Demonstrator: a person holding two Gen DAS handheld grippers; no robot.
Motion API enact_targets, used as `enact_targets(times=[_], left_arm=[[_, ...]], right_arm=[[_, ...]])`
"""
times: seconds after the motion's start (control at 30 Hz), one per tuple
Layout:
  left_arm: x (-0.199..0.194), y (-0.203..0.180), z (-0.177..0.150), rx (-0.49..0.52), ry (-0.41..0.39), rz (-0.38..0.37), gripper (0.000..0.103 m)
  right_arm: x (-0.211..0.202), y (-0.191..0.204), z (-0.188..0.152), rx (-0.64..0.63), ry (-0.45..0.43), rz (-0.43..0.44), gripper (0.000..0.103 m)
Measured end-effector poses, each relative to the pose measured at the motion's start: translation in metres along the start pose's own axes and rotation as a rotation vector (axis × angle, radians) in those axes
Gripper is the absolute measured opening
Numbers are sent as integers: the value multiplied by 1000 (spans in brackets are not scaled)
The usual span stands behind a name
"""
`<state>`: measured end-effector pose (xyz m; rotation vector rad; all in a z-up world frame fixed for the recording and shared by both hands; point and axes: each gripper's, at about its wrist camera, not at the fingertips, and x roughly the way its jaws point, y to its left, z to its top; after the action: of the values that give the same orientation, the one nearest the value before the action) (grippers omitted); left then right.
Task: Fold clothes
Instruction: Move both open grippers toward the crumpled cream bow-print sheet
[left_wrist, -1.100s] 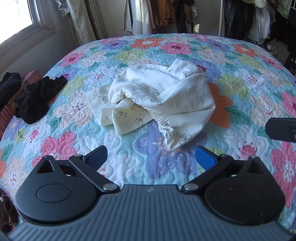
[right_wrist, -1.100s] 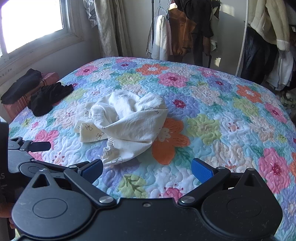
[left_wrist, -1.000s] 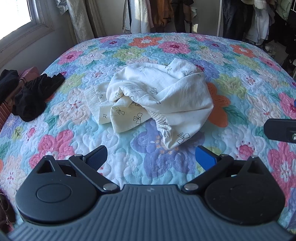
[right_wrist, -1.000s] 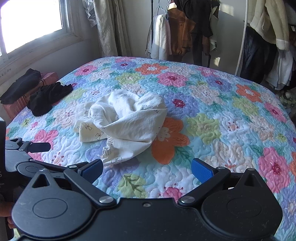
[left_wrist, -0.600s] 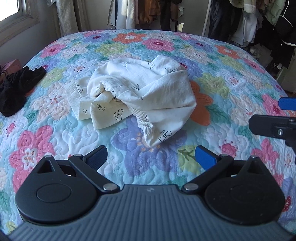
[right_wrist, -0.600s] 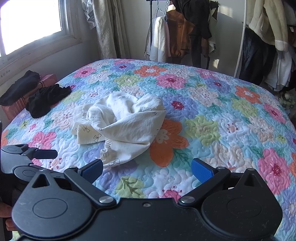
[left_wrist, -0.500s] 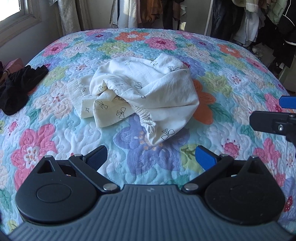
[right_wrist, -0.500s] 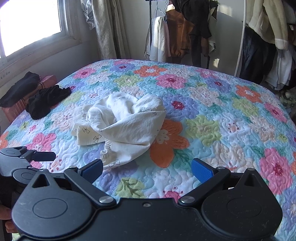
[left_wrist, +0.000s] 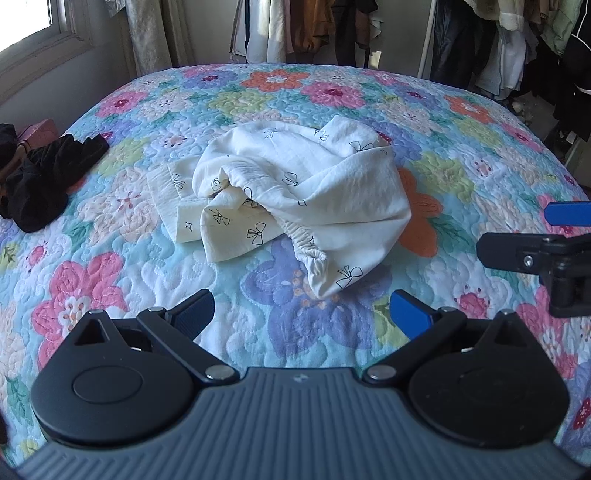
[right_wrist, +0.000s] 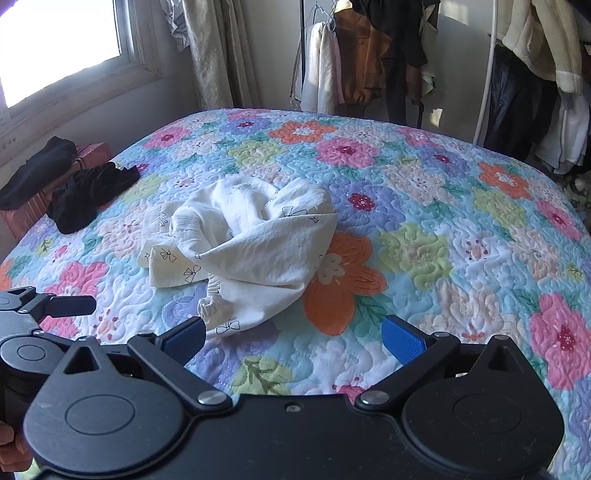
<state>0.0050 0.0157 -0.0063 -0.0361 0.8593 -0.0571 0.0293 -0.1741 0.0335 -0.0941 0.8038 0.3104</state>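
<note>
A crumpled white garment (left_wrist: 295, 199) with small black bow prints and an elastic waistband lies in a heap mid-bed on the floral quilt (left_wrist: 303, 332); it also shows in the right wrist view (right_wrist: 251, 243). My left gripper (left_wrist: 301, 312) is open and empty, hovering just short of the garment's near edge. My right gripper (right_wrist: 293, 338) is open and empty, near the garment's waistband end. The right gripper shows at the right edge of the left wrist view (left_wrist: 554, 236). The left gripper shows at the left edge of the right wrist view (right_wrist: 48, 306).
A black garment (left_wrist: 40, 177) lies at the bed's left edge, also in the right wrist view (right_wrist: 88, 192), beside a reddish box (right_wrist: 33, 206) carrying another dark cloth. Clothes hang on racks (right_wrist: 369, 55) behind the bed. A window (right_wrist: 59, 40) and curtain are at the left.
Both grippers have moved slightly closer to the white garment and stayed open. The left wrist view has swung right, then back a little left. The garment has not moved.
</note>
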Motion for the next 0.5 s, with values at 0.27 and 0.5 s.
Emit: enact_targets(times=[0.27, 0.5], left_arm=[[5, 11, -3, -33, 15, 0, 103], [6, 15, -6, -40, 25, 5, 103]], right_arm=[[4, 3, -1, -17, 11, 1, 103], [18, 5, 0, 2, 27, 13, 103]])
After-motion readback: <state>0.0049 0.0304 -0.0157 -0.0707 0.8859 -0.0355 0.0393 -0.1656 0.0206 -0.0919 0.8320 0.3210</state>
